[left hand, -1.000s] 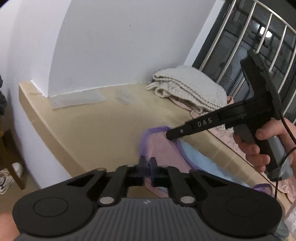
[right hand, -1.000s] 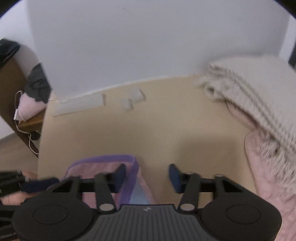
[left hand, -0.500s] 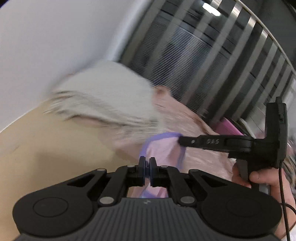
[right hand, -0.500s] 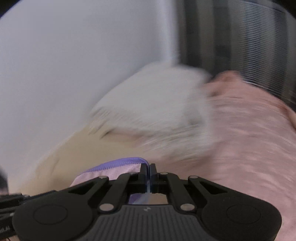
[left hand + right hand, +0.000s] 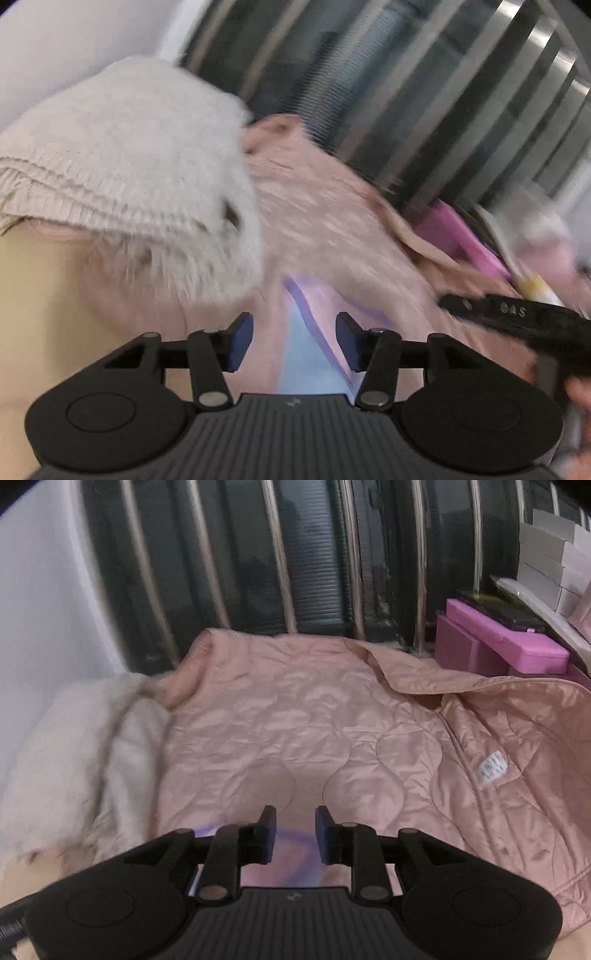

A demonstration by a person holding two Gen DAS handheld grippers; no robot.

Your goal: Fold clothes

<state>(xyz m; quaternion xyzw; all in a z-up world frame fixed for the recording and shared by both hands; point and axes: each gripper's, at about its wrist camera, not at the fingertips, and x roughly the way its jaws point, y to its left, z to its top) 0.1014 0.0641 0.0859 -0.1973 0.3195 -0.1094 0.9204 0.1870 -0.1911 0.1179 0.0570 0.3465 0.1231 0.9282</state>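
Readable only as "DAS", in pale letters along the black finger of the right gripper (image 5: 513, 314), seen from the left wrist. Print on the white tag (image 5: 493, 768) sewn on the pink quilt (image 5: 295, 720): too blurred.

I count one pink quilt (image 5: 295, 716), one cream knitted blanket (image 5: 122, 155), one purple-trimmed garment (image 5: 310, 343), two pink boxes (image 5: 506, 642), two grippers: left (image 5: 294, 341), right (image 5: 294, 836).

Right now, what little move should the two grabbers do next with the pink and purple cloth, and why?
Probably draw both back a little. The left gripper and right gripper both stand open, and the small pink garment with purple trim lies loose on the pink quilt, in neither one's fingers. Backing off would show whether the fold lies flat.
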